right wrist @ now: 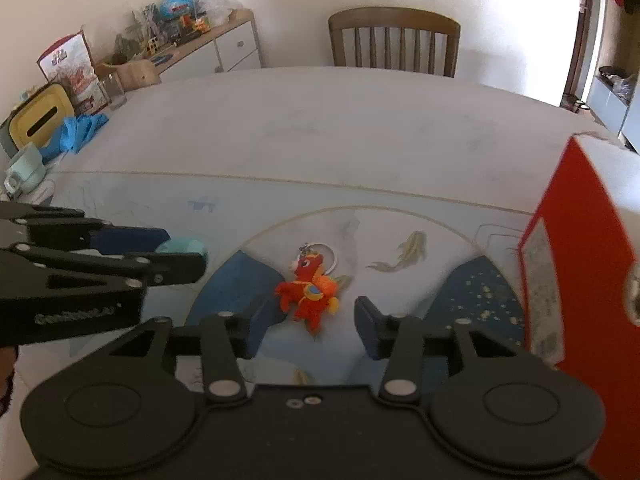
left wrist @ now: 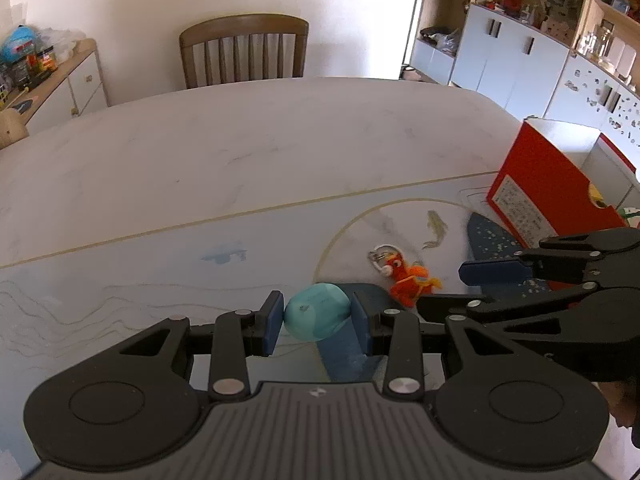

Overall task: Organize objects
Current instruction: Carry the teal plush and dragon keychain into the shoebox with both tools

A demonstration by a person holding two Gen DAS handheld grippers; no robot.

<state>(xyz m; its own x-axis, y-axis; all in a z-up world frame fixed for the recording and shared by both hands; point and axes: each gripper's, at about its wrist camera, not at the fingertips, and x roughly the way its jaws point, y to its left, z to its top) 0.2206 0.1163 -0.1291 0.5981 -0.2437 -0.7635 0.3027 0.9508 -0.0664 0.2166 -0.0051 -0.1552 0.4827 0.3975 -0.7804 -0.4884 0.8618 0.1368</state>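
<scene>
While the teal egg-shaped object (left wrist: pixel 318 317) sits pinched between the blue pads of your left claw (left wrist: pixel 317 322), keep that pressure even; the object looks smooth and rounded, so it could slip forward if you tilt the claw down. It is held just above the printed mat (left wrist: pixel 160 280), near the edge of the mat's circle pattern.

Your right claw (right wrist: pixel 310 320) is spread wide and empty, with the red plush keychain (right wrist: pixel 310 294) lying on the mat between and just ahead of its fingers. To take it well, lower the claw squarely over the plush body, not the metal ring (right wrist: pixel 324 254) at its head, and close only once both pads flank the body.

The red box (left wrist: pixel 556 184) stands upright on the tabletop (left wrist: pixel 260 140) to the right, near the right claw; it is the probable destination, so keep your approach clear of its near wall.

Beyond the mat the pale tabletop runs to a wooden chair (left wrist: pixel 244 50). A sideboard with toys (right wrist: pixel 192 24) stands on the left and white cabinets (left wrist: pixel 516 56) on the right.
</scene>
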